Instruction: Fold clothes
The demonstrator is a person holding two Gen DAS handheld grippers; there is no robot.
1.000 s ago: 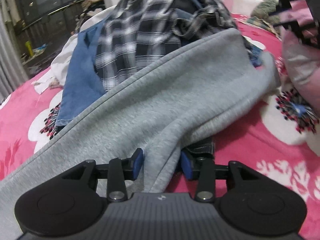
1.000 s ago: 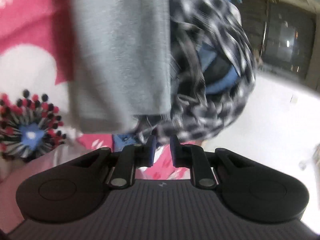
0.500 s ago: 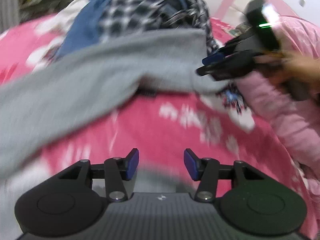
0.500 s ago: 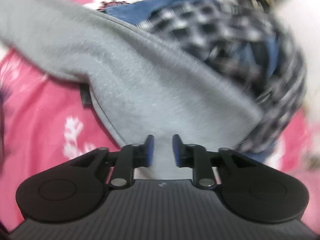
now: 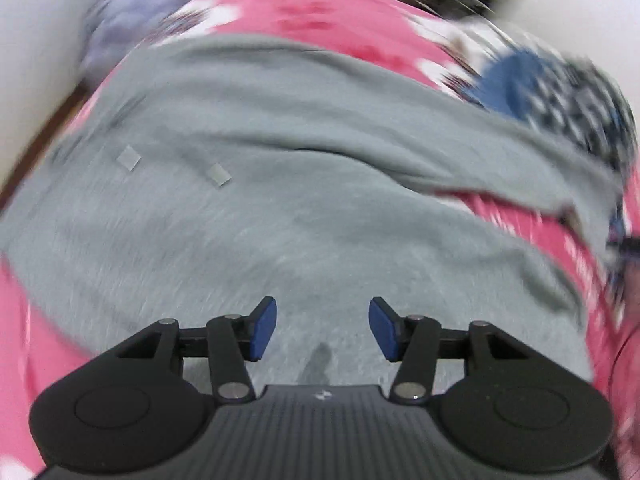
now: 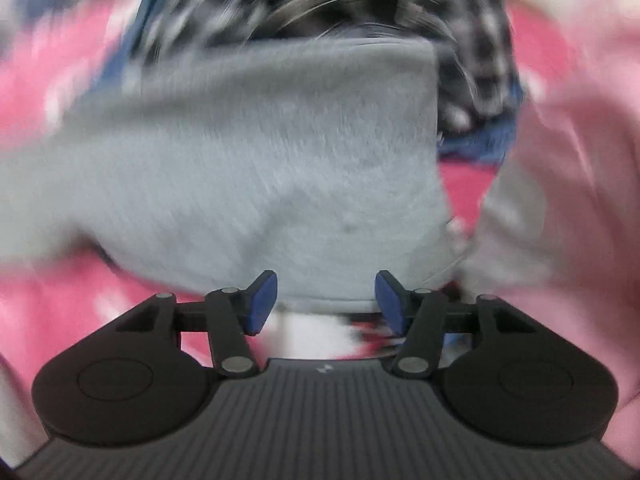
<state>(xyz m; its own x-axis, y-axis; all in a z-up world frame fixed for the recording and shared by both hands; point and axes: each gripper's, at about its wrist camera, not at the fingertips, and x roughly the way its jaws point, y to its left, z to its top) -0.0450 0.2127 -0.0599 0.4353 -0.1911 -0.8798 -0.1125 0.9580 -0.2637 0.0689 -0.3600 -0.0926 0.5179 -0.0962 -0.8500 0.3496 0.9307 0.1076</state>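
The grey garment [image 5: 304, 184] lies spread on the pink floral bedspread [image 5: 304, 16], with the plaid and blue clothes pile [image 5: 560, 96] at its two o'clock. The left gripper [image 5: 322, 328] hangs over it, jaws apart, gripping nothing. The right gripper [image 6: 326, 300] is opening above its hem, pads clear. Two small pale patches [image 5: 218, 174] carry no legible writing.
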